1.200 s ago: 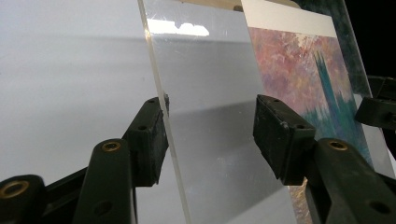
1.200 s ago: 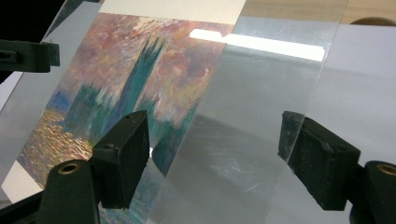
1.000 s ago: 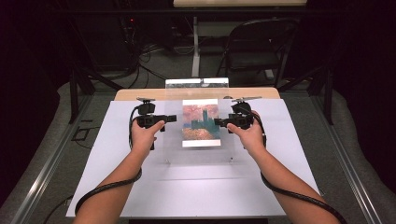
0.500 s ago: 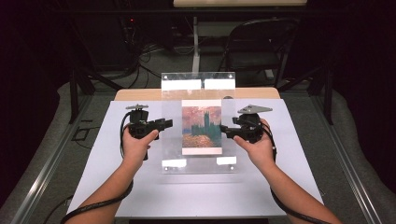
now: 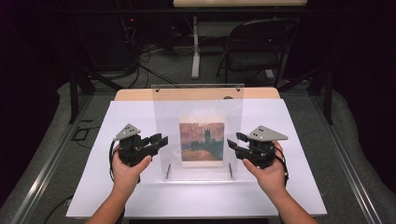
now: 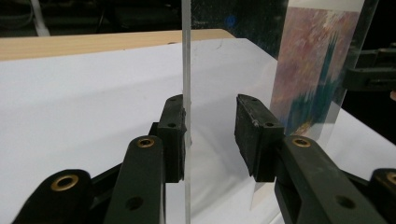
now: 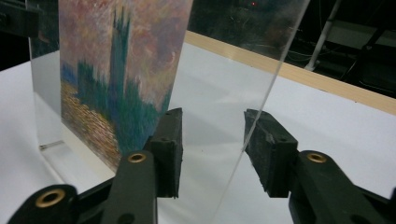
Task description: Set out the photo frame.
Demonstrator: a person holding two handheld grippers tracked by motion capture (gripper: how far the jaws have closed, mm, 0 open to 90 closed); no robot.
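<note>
Two grippers, left gripper (image 5: 161,139) and right gripper (image 5: 232,143), flank the upright clear frame (image 5: 198,100) at mid-frame, jaws just closing, half-open around its side edges, not clamped.

White table (image 5: 299,186), wooden board (image 5: 135,94) behind, folding chair (image 5: 254,51), floor cables (image 5: 149,70)

The high view looks forward and down on the white table (image 5: 116,186) from the near side. Each gripper view sits low and close behind its own jaws, facing inward from left and right. All three views share the clear frame (image 5: 198,100) (image 6: 187,56) (image 7: 275,56).
</note>
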